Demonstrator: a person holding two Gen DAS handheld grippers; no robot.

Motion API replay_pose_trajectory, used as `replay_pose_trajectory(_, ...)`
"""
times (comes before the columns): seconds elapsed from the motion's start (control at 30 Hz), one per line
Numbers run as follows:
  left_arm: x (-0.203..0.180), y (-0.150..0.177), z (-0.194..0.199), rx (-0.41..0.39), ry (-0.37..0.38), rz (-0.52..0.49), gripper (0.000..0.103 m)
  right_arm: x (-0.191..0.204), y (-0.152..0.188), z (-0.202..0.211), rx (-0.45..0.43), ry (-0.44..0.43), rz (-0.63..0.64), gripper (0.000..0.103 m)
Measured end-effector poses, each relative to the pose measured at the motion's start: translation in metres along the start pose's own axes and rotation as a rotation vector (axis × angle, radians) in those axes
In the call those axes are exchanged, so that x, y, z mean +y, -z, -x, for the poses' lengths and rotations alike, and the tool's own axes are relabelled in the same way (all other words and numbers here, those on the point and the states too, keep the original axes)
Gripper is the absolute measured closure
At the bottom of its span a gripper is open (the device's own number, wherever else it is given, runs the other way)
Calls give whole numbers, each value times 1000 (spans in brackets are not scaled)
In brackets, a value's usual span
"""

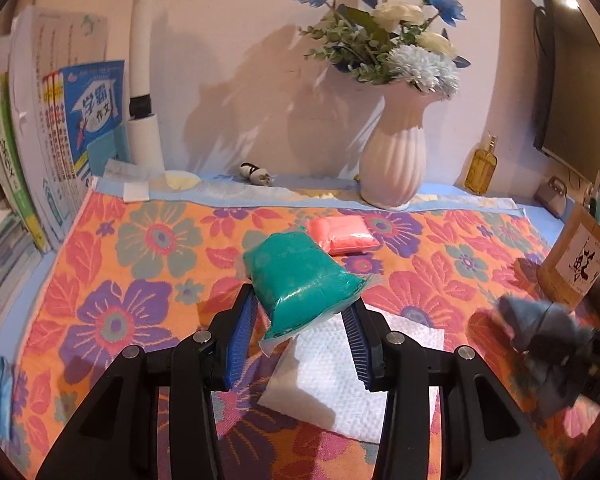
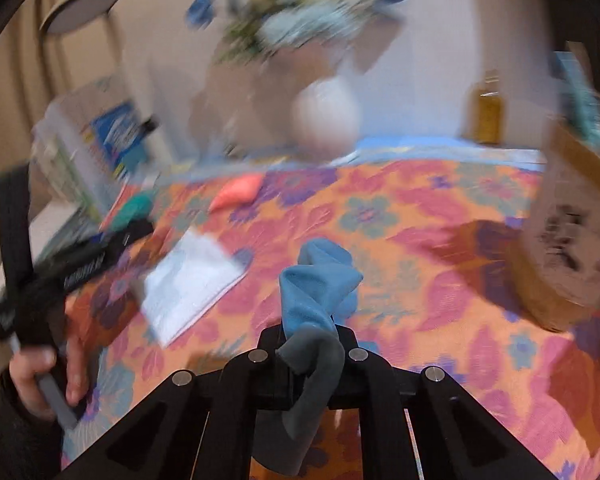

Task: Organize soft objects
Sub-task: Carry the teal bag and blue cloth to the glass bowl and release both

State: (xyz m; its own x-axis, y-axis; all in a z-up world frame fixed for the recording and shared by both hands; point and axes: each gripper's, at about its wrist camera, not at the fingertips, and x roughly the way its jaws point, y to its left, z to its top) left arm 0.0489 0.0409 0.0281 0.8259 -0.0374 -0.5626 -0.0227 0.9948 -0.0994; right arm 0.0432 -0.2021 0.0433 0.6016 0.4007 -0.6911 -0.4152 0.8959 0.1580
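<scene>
Left gripper point(image 1: 302, 320): jaws part open, blue pads pressed on either side of a teal bag point(image 1: 304, 280), which is held tilted above a white napkin point(image 1: 352, 376) on the floral cloth point(image 1: 140, 280). A pink bag point(image 1: 342, 234) lies on the cloth just beyond the teal one, before a white vase point(image 1: 394, 160) of blue and white flowers. Books point(image 1: 60, 152) stand at far left; an amber bottle point(image 1: 480, 168) stands by the wall at right.

Right gripper point(image 2: 308, 340): jaws closed tight on a blue-and-grey sock point(image 2: 318, 292); the blue part rises beyond the fingers, the grey end hangs back over them. A brown box point(image 2: 568, 240) stands on the cloth to the right. In this blurred view a hand point(image 2: 40, 376) grips the left gripper's handle at lower left
</scene>
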Motion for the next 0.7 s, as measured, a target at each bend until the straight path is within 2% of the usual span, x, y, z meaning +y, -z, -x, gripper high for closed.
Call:
replay_pose_trajectory(0.07,5,-1,-6,34,13,26,63,7,1,-1,-2,18,36,95)
replay_pose_trajectory(0.23,-4,-2,5,46,-20,31,63,14,5,9,-27,12,76,95)
replay_pose_trajectory(0.27,-10,-4,14,34,-10,23,63,10,7,12,-22,-11,49,95)
replay_pose_trajectory(0.33,-26,-13,34,3,15,-13,63,-2,10,22,-1,-127,-27,95)
replay_pose_trajectory(0.4,-45,-25,55,-31,47,-53,63,-11,15,41,-24,-169,-71,95)
replay_pose_trajectory(0.53,-91,-58,93,-97,172,-79,63,-34,5,108,-143,-137,-95,95)
replay_pose_trajectory(0.63,-135,-77,113,-138,292,-91,63,-63,-8,174,-267,-71,-127,95)
replay_pose_trajectory(0.7,-169,-85,122,-162,362,-126,63,-91,-13,217,-340,2,-164,95)
